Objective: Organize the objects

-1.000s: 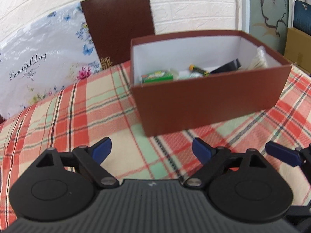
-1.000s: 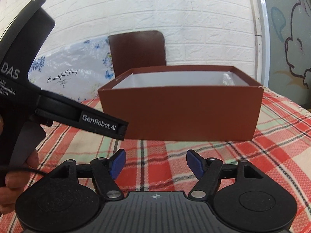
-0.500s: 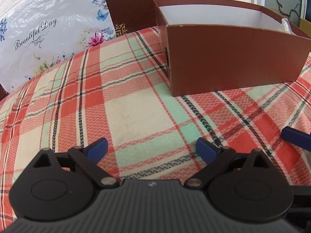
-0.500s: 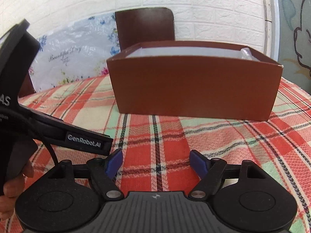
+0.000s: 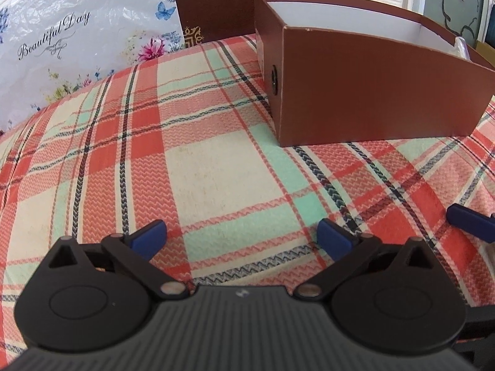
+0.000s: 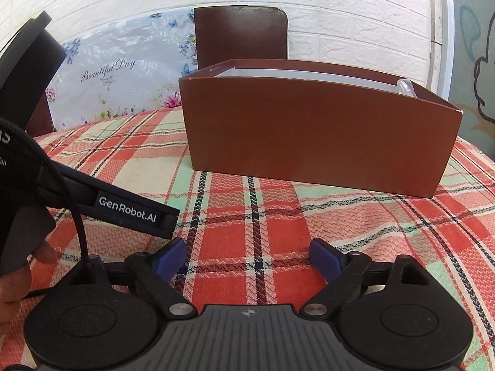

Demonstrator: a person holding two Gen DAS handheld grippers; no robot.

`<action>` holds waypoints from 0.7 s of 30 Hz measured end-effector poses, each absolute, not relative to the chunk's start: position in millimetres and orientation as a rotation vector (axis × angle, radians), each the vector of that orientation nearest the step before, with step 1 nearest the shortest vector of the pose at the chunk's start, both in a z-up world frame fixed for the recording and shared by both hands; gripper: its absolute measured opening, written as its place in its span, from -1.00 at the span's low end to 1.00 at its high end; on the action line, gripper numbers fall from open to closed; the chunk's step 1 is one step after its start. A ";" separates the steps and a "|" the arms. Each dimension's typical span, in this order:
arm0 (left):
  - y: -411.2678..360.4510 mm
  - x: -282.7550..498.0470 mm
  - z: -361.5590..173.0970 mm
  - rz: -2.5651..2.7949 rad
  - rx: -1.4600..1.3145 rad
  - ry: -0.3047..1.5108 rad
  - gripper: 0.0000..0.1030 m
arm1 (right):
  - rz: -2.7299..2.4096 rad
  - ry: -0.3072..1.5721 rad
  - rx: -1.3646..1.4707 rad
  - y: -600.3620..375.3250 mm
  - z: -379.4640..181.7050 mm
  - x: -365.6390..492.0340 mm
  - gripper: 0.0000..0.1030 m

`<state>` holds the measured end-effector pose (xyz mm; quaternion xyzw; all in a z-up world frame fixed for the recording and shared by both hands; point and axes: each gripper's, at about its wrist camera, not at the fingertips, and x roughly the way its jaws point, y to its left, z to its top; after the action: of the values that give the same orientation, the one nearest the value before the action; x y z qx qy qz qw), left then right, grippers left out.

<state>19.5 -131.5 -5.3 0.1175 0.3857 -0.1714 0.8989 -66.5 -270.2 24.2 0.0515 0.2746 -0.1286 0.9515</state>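
The tablecloth [image 5: 198, 160] is plaid — red, mint green and cream, crossed by dark lines. The box [image 6: 312, 142] is reddish brown outside, white inside. Behind it, a dark brown chair back [image 6: 241, 35] and a white plastic bag [image 5: 71, 46] printed with flowers and blue butterflies — black script lettering.
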 end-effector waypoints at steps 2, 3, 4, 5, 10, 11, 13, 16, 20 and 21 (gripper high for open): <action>-131.9 20.6 -5.4 -0.357 0.244 0.806 1.00 | -0.262 0.560 0.101 -269.1 23.4 -65.6 0.69; -132.6 20.4 -5.2 -0.356 0.246 0.811 1.00 | -0.262 0.560 0.101 -269.3 23.3 -65.7 0.69; -133.0 21.0 -5.0 -0.354 0.250 0.816 1.00 | -0.263 0.559 0.101 -269.3 23.1 -65.8 0.69; -134.1 21.1 -4.5 -0.351 0.254 0.820 1.00 | -0.264 0.560 0.102 -269.2 22.9 -65.8 0.69; -138.6 23.7 -1.2 -0.336 0.276 0.845 1.00 | -0.286 0.565 0.121 -272.8 28.2 -71.6 0.69; -138.5 24.0 -0.2 -0.335 0.280 0.848 1.00 | -0.294 0.567 0.130 -274.3 30.0 -74.7 0.69; -138.4 21.3 3.4 -0.316 0.290 0.832 1.00 | -0.312 0.569 0.143 -276.6 33.2 -82.3 0.70; -140.4 11.4 14.5 -0.276 0.338 0.755 1.00 | -0.337 0.559 0.166 -281.0 39.9 -94.3 0.70; -141.0 -1.6 38.4 -0.266 0.369 0.663 1.00 | -0.375 0.516 0.169 -285.9 52.3 -104.1 0.71; -140.4 -4.5 44.5 -0.269 0.367 0.649 1.00 | -0.383 0.500 0.173 -287.0 55.4 -106.0 0.71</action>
<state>-4.5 -140.4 44.5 0.1789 0.3161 -0.1308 0.9225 -106.0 -287.0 55.4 0.0849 0.2458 -0.1881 0.9471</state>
